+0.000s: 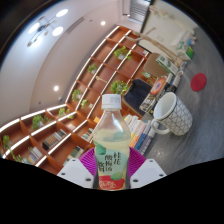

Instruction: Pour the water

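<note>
A clear bottle of pale yellow drink stands upright between my fingers, with a white cap and a label bearing green characters and red fruit at its base. My gripper is shut on the bottle, the purple pads pressing its sides. The view is tilted and the bottle looks lifted off any surface. A white mug with a checked pattern and a handle sits just beyond the bottle on the right, on a table.
Long wooden shelves holding green plants run behind the bottle. A red round object lies beyond the mug. A blue object lies close behind the bottle near the mug. Ceiling lights show above.
</note>
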Demonstrator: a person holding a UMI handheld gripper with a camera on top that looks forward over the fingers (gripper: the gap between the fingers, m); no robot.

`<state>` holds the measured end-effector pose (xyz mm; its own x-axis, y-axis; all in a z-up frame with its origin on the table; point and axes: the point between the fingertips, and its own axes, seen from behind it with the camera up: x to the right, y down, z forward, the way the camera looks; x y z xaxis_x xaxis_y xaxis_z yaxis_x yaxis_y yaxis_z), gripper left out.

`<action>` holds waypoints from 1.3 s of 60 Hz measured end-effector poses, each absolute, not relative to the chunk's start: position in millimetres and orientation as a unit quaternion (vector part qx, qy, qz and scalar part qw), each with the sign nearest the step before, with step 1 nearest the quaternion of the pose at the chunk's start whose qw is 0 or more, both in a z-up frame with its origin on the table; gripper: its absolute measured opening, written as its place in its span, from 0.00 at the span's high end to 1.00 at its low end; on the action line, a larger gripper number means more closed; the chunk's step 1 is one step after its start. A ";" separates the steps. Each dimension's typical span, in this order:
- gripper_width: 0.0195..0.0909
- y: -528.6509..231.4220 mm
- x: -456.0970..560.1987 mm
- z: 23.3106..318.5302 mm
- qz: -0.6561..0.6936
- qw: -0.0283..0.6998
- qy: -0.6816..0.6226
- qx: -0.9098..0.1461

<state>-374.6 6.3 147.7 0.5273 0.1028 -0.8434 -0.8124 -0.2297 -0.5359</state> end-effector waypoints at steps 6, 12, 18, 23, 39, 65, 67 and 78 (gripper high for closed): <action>0.77 22.6 -365.4 162.3 0.482 0.525 0.337 -0.615; 0.77 32.2 -355.4 177.1 0.551 0.482 0.406 -0.547; 0.77 50.7 -341.9 181.0 0.602 0.437 0.461 -0.484; 0.77 57.6 -336.1 183.4 0.633 0.395 0.497 -0.442; 0.77 67.7 -314.6 186.1 0.683 0.331 0.557 -0.338; 0.74 48.5 -306.2 230.1 0.399 0.596 0.238 -0.655; 0.74 49.1 -289.3 229.4 0.345 0.626 0.199 -0.670; 0.74 46.3 -179.1 241.8 0.058 0.695 0.106 -0.709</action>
<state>-179.1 46.3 241.8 0.9708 -0.0697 -0.2296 -0.2310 -0.0121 -0.9729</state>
